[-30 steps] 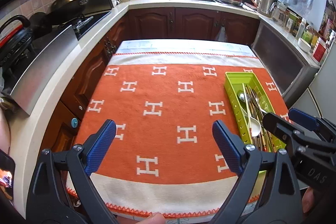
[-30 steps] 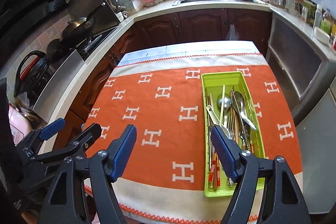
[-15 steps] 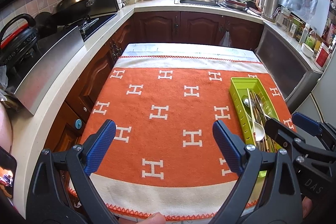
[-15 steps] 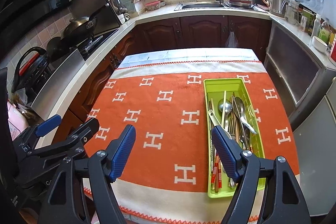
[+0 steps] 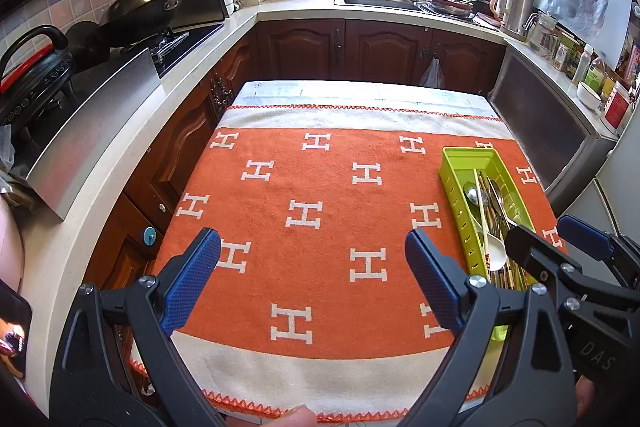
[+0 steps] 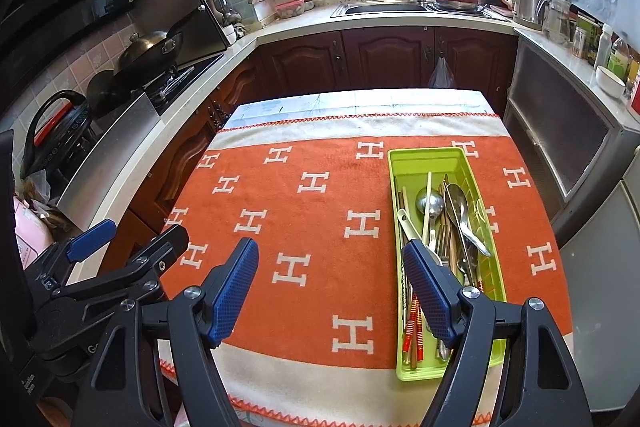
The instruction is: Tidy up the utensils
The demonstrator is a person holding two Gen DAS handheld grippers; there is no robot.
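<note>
the utensils (image 6: 448, 227) lay jumbled in the lime-green plastic tray (image 6: 424, 159), which sat lengthwise on the right side of the table, near its right edge and reaching almost to the near edge. i could make out steel spoons (image 6: 460, 203), a white ceramic-looking spoon (image 5: 495, 255), pale chopsticks (image 6: 427, 203) and a red-patterned pair (image 6: 412, 327) at the near end, all crossing one another. the far end of the tray was bare.

i judged the steel pieces light, stiff and slippery, best pinched across the flat of a handle rather than the bowl. the white spoon seemed the fragile one, wanting a soft squeeze at mid-handle. the thin chopsticks would likely roll and slip unless both went between the pads together.

under the tray lay an orange cloth with white h marks (image 6: 312, 227), soft enough to keep a laid-down piece from sliding.

my right gripper (image 6: 330, 291) hung above the near edge, released and wide, nothing between the blue pads, its right finger just over the tray's near half. my left gripper (image 5: 312, 287) hung beside it over the bare cloth, likewise spread and empty.
</note>
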